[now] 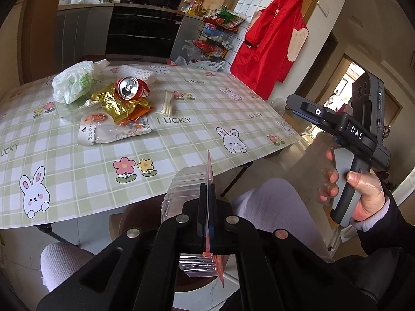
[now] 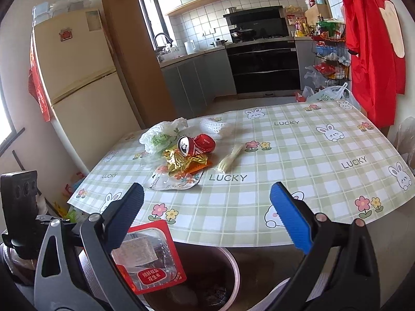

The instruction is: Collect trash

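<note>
We have the left gripper (image 1: pixel 207 199) clenched on a clear plastic snack tray with a red label (image 1: pixel 190 181), its jaws pressed flat together on the tray's thin red edge, so that the tray stands on edge between them. In the right wrist view the same tray (image 2: pixel 150 256) hangs just beside our right gripper's left finger and above the open mouth of a dark round bin (image 2: pixel 207 277) that stands below the near edge of the bench (image 2: pixel 298 153). Our right gripper (image 2: pixel 207 207) is released, its blue-padded jaws spread wide with nothing between them, and it points over the bench from the near side; in the left wrist view we see it held up to the right by a hand (image 1: pixel 363 197) on its grey grip. Farther out, on the checked rabbit-and-flower cloth, the remaining trash lies in a loose heap toward the far left: a crushed red can (image 2: pixel 197 145) resting on a crumpled gold wrapper (image 2: pixel 181 163), a clear flat packet (image 2: pixel 173 181) at the near side of the heap, and a white plastic bag (image 2: pixel 160 137) behind it. A pale plastic fork (image 2: pixel 229 156) lies just to the right of the heap, apart from it.
</note>
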A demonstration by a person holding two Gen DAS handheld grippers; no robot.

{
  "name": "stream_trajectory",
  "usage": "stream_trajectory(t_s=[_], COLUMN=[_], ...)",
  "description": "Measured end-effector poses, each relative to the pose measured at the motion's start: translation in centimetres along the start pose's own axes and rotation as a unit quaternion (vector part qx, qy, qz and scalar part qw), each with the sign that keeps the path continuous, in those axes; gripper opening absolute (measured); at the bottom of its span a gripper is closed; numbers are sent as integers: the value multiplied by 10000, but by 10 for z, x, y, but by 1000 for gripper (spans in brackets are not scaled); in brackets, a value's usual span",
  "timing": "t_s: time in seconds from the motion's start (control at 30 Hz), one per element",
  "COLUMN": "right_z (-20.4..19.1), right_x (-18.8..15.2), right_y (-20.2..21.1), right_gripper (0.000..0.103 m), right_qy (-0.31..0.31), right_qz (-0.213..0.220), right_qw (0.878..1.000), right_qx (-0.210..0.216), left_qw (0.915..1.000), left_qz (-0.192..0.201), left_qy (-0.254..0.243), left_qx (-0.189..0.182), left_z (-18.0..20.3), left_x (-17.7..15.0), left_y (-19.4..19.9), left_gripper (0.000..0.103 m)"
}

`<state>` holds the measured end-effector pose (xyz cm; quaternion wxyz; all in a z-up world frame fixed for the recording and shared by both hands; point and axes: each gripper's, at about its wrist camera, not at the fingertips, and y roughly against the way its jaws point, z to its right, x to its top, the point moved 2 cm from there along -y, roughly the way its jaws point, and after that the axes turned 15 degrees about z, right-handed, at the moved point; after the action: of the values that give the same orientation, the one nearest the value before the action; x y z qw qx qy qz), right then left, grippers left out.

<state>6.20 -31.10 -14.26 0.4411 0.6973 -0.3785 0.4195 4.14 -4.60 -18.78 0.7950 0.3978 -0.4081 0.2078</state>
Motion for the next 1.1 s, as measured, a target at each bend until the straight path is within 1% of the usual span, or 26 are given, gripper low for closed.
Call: stream_trajectory(t_s=[0.07,0.1,0.13,0.17,0.2,0.3,0.4,0.53,0.77,0.97,1.1], right_z=[1,2,2,2,2,3,4,4,8,15,19], right_x=[-1,-2,-2,-3,-5,-7,-11,-19,-28,-38,-45], right_y=[-1,-1,-2,-2,-3,-4,-7,-13,-22,-33,-43], right_gripper=[97,97,97,97,97,97,97,97,97,97,97], right_qy=[-17,-24,-28,-33,-38,-61,-78,-95,-141,-179,-219], right_qz=[-11,-20,-32,-46,-65,-106,-161,-266,-416,-574,-705], right_qw=[10000,10000,10000,10000,10000,9999,9998,9996,9990,9981,9972], right_qx=[-16,-16,-17,-18,-18,-12,-12,-19,-61,-114,-128], left_qw=[10000,10000,9999,9997,9993,9976,9950,9912,9868,9839,9823], left_qz=[5,33,75,148,208,326,360,395,406,339,300], left_qy=[-15,24,90,205,306,449,579,744,885,1059,1032], left_qx=[-81,-79,-42,17,75,419,723,1025,1295,1401,1532], left_z=[0,-1,-5,-10,-17,-37,-56,-76,-97,-113,-123], left_x=[0,1,2,3,5,7,5,2,1,-2,3], left_y=[-2,-2,0,2,4,12,18,24,26,21,15], left_gripper=[5,15,30,34,36,38,42,44,45,46,46])
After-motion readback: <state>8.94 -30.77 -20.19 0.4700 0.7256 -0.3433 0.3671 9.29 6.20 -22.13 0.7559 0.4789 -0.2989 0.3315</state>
